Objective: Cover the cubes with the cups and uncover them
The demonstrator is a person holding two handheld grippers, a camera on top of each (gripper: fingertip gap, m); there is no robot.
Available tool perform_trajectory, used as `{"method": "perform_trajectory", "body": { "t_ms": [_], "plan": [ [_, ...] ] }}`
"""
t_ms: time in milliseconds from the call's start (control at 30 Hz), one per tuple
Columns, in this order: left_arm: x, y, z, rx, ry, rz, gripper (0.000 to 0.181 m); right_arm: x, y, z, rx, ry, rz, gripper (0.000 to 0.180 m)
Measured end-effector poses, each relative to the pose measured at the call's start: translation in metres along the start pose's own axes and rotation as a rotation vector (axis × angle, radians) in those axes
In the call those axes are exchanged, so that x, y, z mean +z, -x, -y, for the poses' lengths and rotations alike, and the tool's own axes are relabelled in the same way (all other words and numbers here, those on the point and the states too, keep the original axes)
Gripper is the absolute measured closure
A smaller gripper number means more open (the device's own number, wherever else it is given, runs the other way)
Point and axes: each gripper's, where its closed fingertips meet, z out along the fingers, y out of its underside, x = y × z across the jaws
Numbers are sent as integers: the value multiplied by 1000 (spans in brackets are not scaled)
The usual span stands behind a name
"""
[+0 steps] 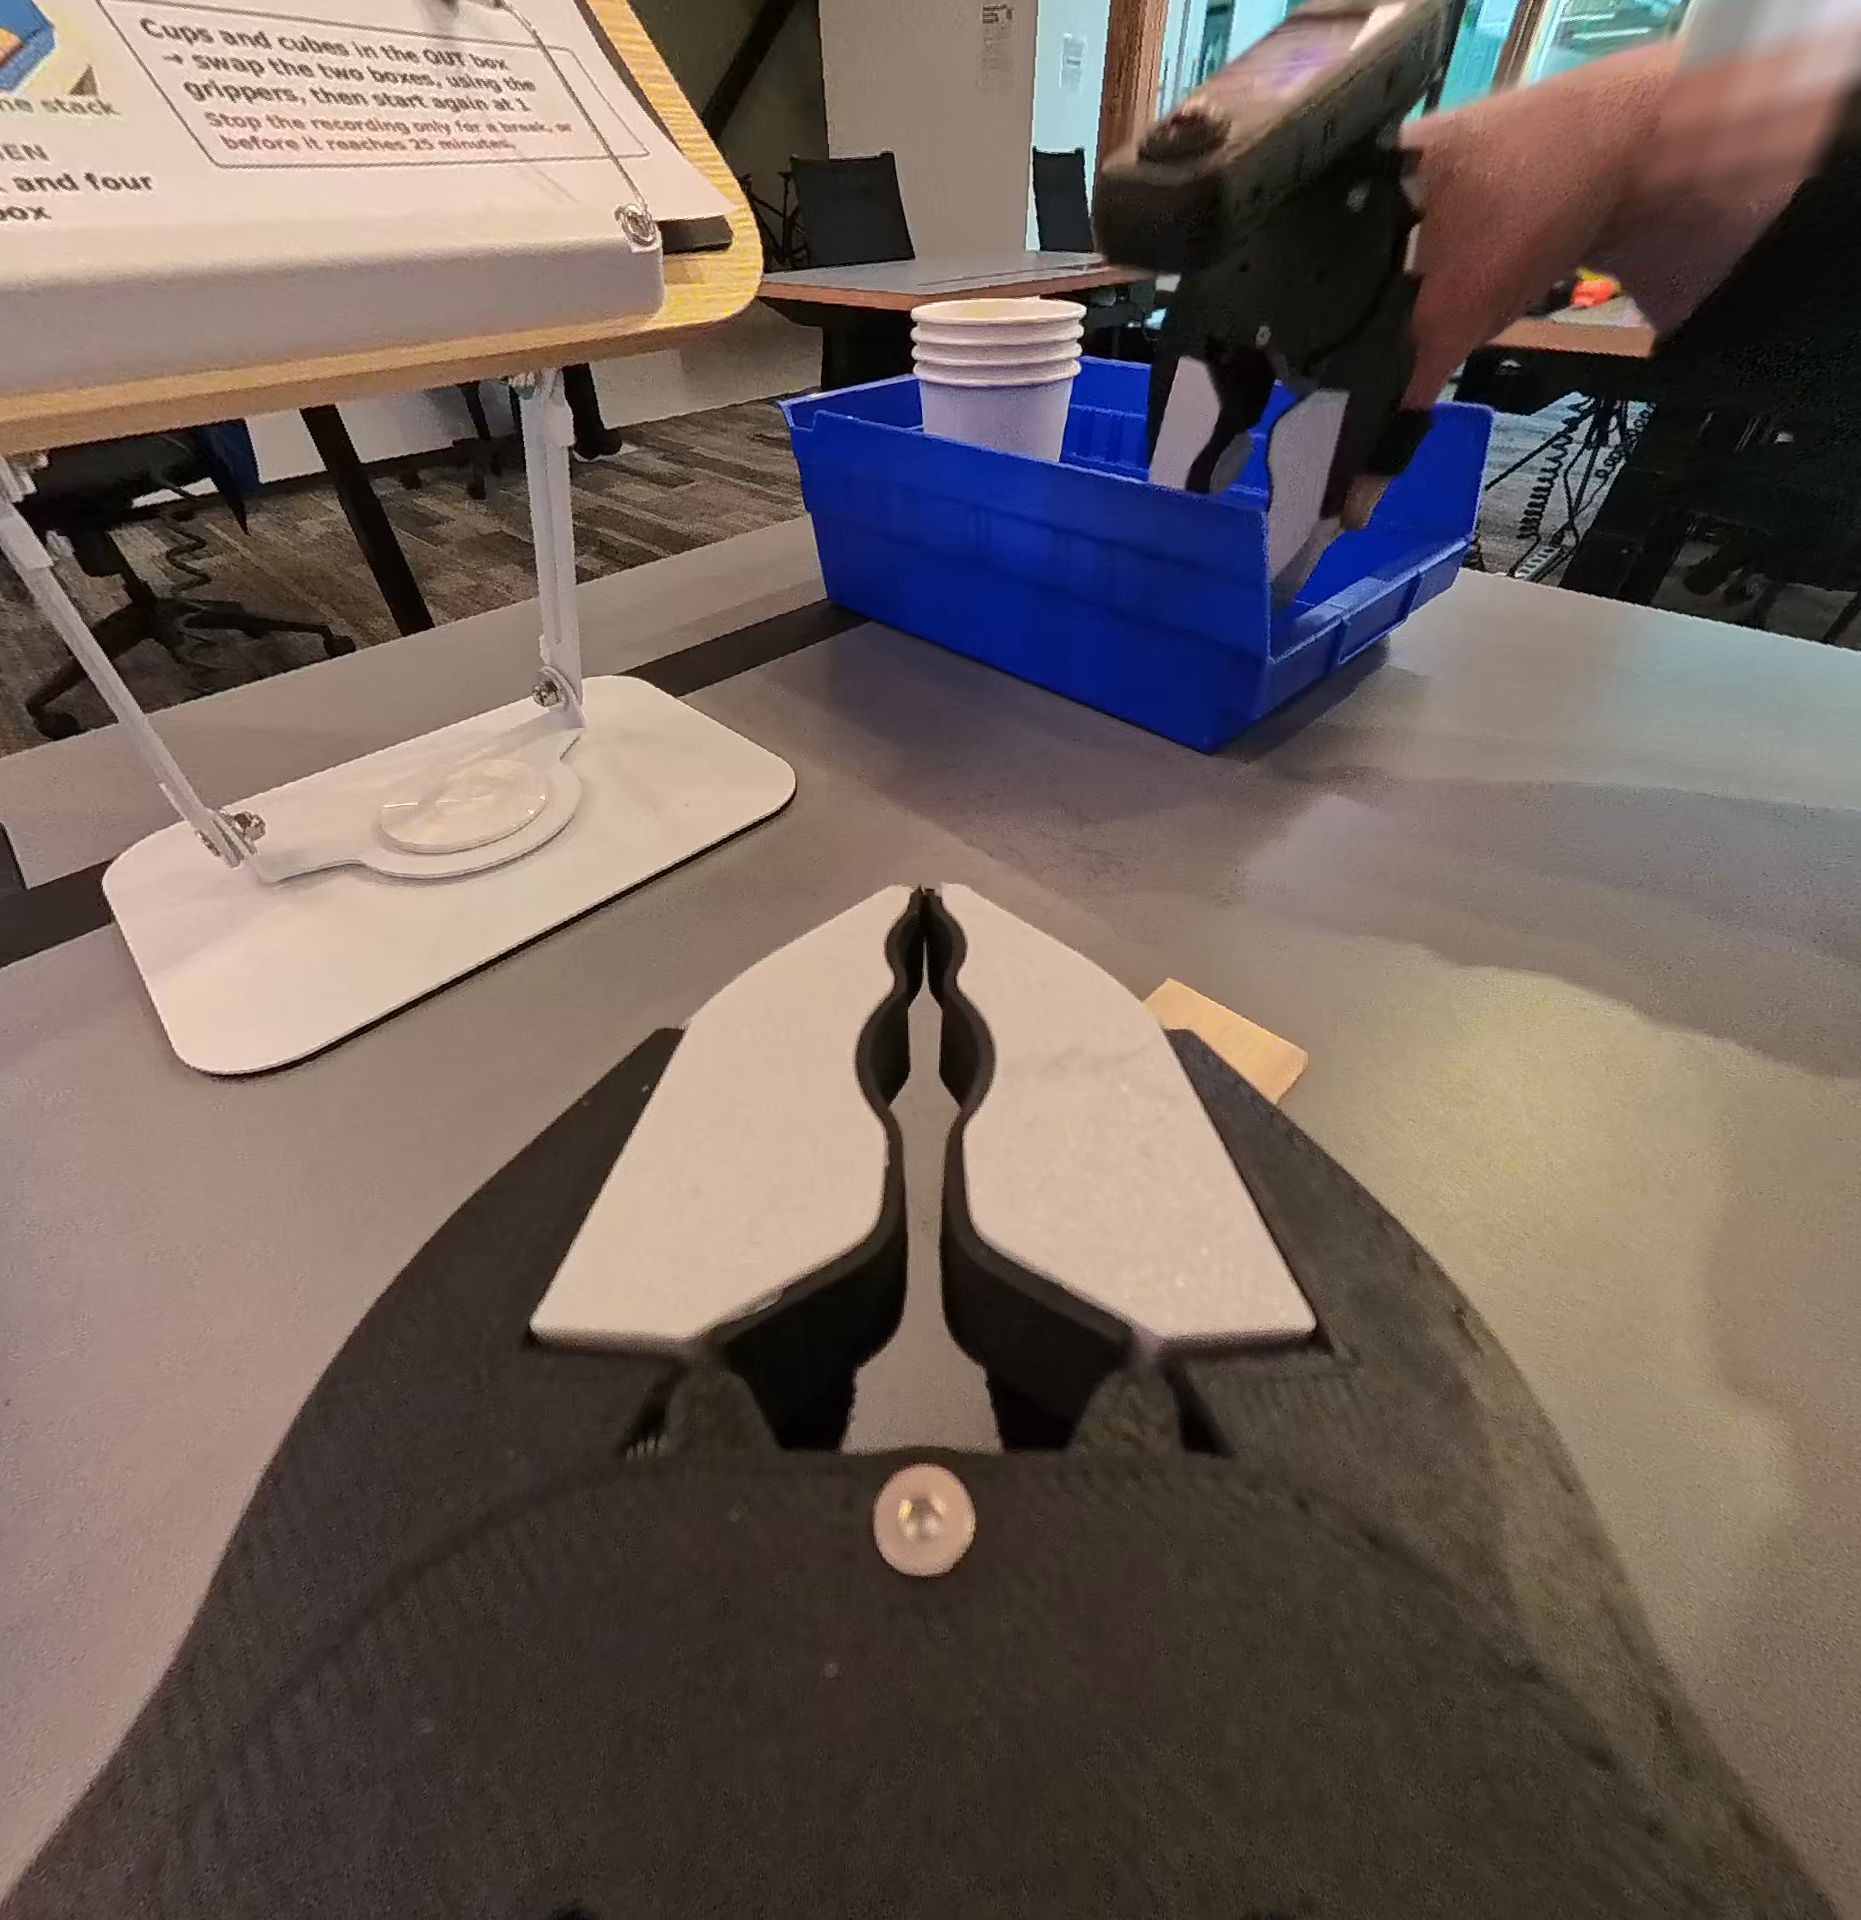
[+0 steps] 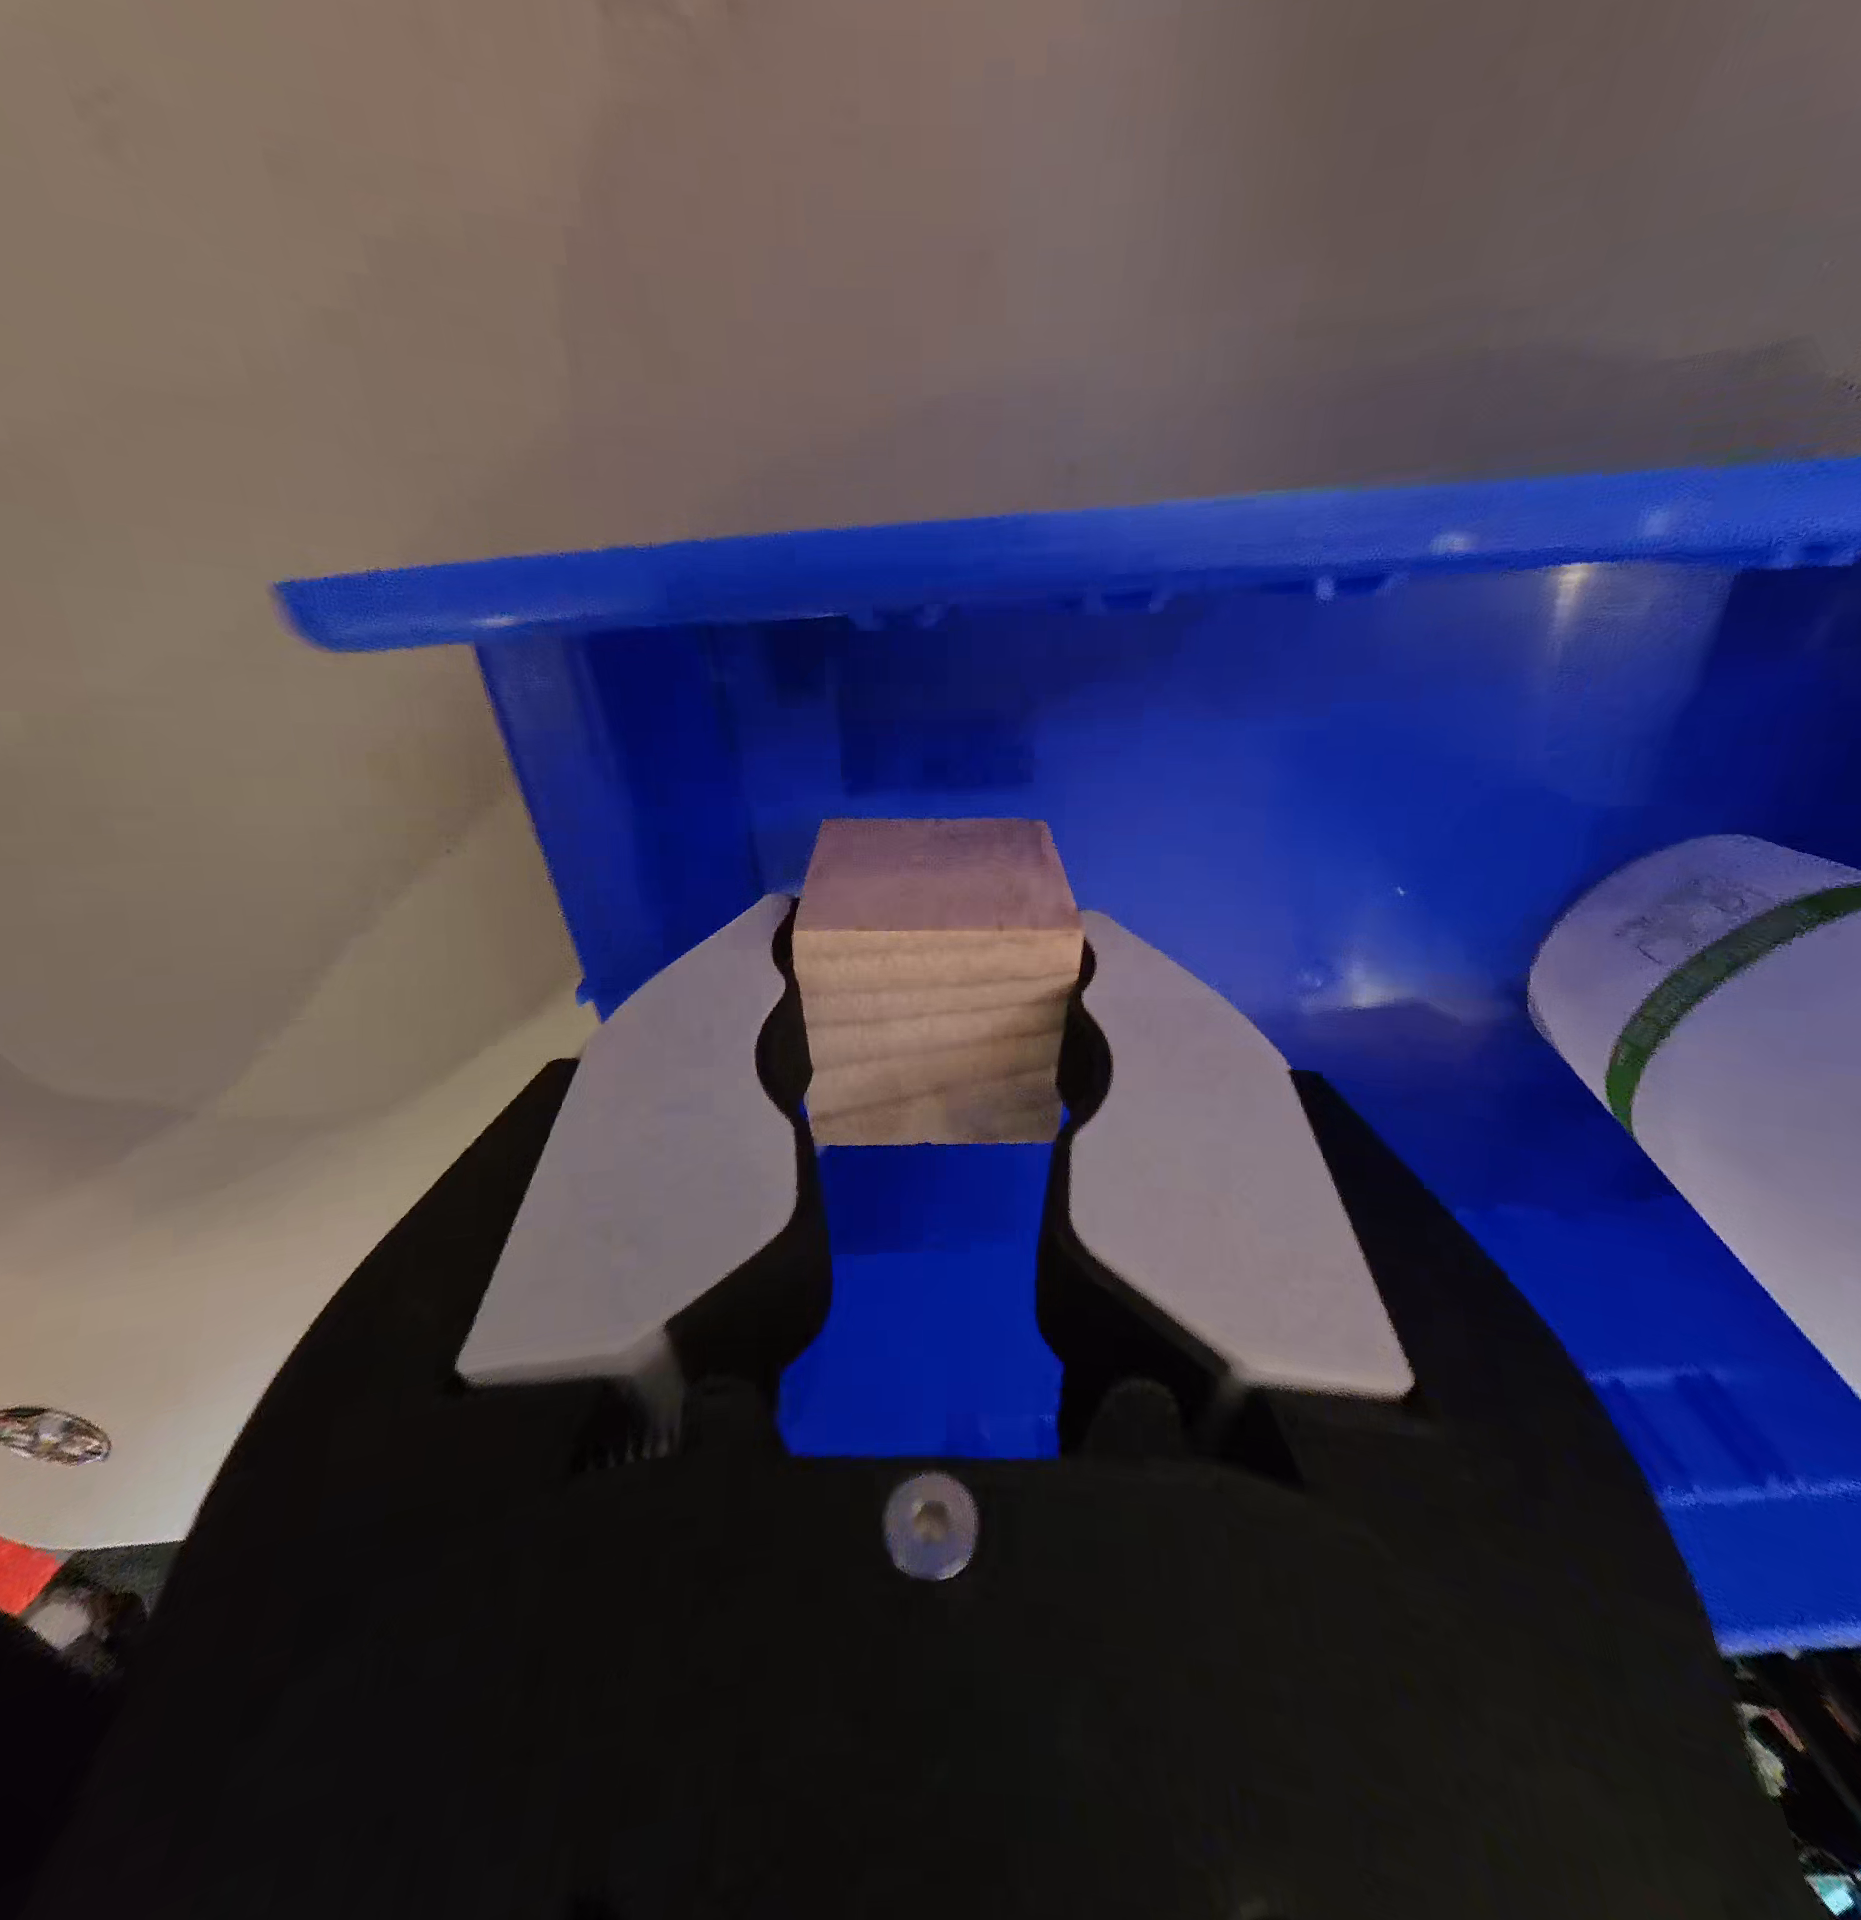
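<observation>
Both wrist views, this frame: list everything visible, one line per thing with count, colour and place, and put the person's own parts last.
bin: one, blue, far side of the table.
cup stack: one nested stack, white, upright in the bin's left end.
held cube: one, light wood, inside the bin, between the right gripper's fingers.
second cube: one, light wood, on the table, mostly hidden behind the left gripper.
stand: one, white, left on the table, carrying an instruction board.
table: one, grey.
left gripper: black and grey, shut, empty, low over the table.
right gripper: black and grey, in the bin.
hand: one, holding the right gripper.
</observation>
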Motion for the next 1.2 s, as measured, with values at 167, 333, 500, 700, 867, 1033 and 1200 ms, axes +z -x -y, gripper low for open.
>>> {"method": "perform_trajectory", "body": {
  "t_ms": [167, 333, 500, 700, 867, 1033, 1200],
  "plan": [
    [1, 1, -1, -5, 3, -2, 181, 26, 0, -5, -23, 75, 28, 133],
    [3, 0, -2, -5, 10, -6, 181, 25, -2, -3, 3, 51, 37, 121],
    [4, 1, -3, -4, 13, -1, 181, -9, -5, -1, 20, -19, -49, 114],
    [1, 7, -2, -16, 7, 22, 181, -85, 47, 56, -84, -266, -160, 119],
    [1, 10, -2, -28, 3, 35, 181, -88, 111, 135, -181, -389, -139, 120],
    [-2, 12, 0, -25, -3, 47, 181, -57, 146, 196, -215, -473, -60, 102],
    [-3, 11, 1, -29, -9, 42, 181, -16, 153, 218, -193, -410, -19, 99]
  ]
}}
